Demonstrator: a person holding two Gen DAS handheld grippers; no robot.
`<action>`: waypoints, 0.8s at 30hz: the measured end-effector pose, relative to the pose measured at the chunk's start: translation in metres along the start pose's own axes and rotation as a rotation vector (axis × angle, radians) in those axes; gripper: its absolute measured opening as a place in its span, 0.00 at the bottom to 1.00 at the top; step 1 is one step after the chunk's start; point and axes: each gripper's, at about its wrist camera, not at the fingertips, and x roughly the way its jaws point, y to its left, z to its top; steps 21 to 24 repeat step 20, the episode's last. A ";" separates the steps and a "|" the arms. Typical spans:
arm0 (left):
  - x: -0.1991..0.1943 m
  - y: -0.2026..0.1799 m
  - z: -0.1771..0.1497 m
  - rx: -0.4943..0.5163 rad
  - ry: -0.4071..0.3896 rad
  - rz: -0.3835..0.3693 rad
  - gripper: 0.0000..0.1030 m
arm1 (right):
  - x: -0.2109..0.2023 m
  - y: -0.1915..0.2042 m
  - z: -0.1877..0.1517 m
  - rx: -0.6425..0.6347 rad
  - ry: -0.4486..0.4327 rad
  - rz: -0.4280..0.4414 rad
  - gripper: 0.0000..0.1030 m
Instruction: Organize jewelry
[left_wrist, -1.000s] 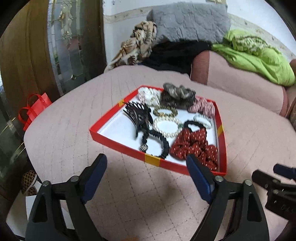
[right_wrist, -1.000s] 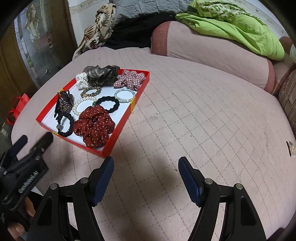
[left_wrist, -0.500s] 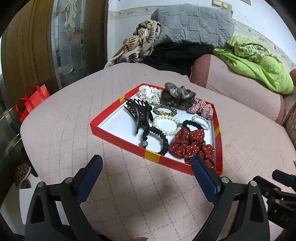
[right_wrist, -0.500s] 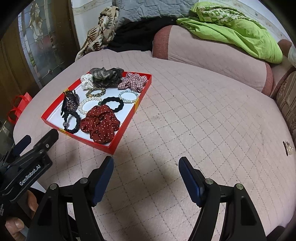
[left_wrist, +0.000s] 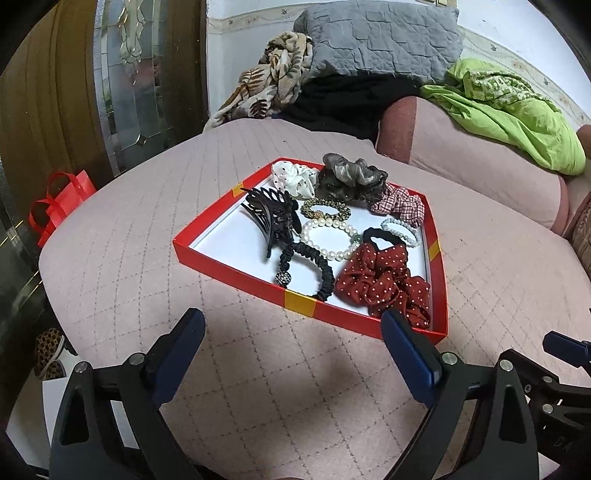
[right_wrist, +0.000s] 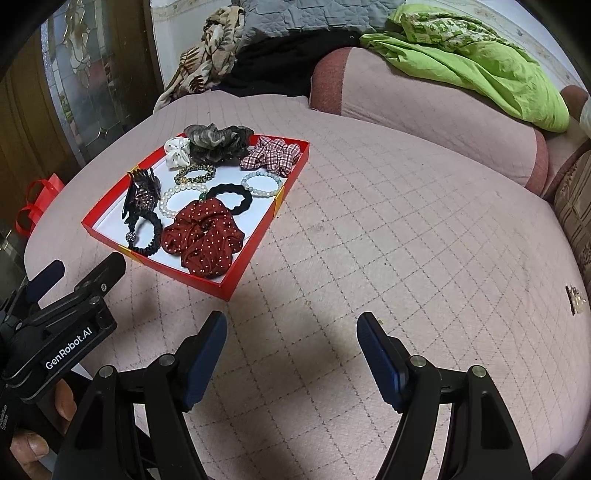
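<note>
Jewelry tray (left_wrist: 236, 267) lies just ahead of your left tool (left_wrist: 291, 334) and ahead-left of your right tool (right_wrist: 291, 334); both gape wide, holding nothing.

Left gripper (left_wrist: 291, 328): both blue-padded fingers spread wide, nothing between them, black linkage arms angling outward from the base of the left wrist view. Seen from the right wrist view, the same tool (right_wrist: 51, 317) sits low at the left edge, its fingers (right_wrist: 110, 266) pointing up and to the right (a bare hand (right_wrist: 29, 435) grips its handle from below). Right gripper (right_wrist: 291, 336): fingers likewise parted and empty, pads (right_wrist: 373, 341) facing inward. From the left wrist view its tip (left_wrist: 561, 347) shows at the lower right, just beside the left tool.
</note>
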 end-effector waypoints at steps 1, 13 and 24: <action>0.001 -0.001 0.000 0.004 0.004 0.000 0.93 | 0.000 0.001 0.000 -0.002 0.000 0.000 0.75; 0.005 -0.003 -0.003 0.011 0.024 -0.001 0.93 | 0.004 0.004 -0.003 -0.016 0.006 -0.004 0.75; 0.007 0.001 -0.003 -0.002 0.027 0.016 0.93 | 0.006 0.007 -0.007 -0.026 0.018 0.000 0.75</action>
